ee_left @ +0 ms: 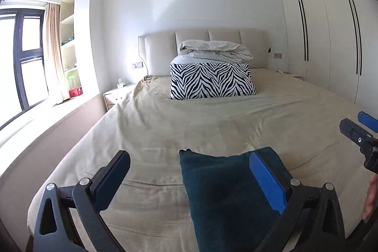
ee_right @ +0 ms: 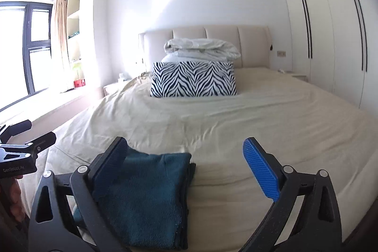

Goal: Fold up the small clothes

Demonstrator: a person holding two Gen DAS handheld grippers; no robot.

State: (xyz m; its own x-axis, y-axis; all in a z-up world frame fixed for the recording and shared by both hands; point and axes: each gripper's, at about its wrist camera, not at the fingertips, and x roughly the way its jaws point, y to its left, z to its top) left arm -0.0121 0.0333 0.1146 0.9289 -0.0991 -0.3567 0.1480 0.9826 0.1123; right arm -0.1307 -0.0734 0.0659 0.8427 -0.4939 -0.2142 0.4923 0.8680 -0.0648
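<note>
A folded dark teal cloth (ee_left: pixel 224 200) lies on the beige bed sheet (ee_left: pixel 189 129) near the foot of the bed; it also shows in the right wrist view (ee_right: pixel 146 195). My left gripper (ee_left: pixel 189 171) is open and empty, above the cloth's left side, its right finger over the cloth. My right gripper (ee_right: pixel 189 164) is open and empty, its left finger over the cloth, the rest over bare sheet. Each gripper shows at the edge of the other's view: the right gripper (ee_left: pixel 361 134) and the left gripper (ee_right: pixel 26 145).
A zebra-print cushion (ee_left: pixel 212 82) with a bundled white duvet (ee_left: pixel 212 51) on top stands at the padded headboard (ee_left: pixel 160 51). Nightstand (ee_left: pixel 115 96) and window sill at left, white wardrobe (ee_left: pixel 330 39) at right.
</note>
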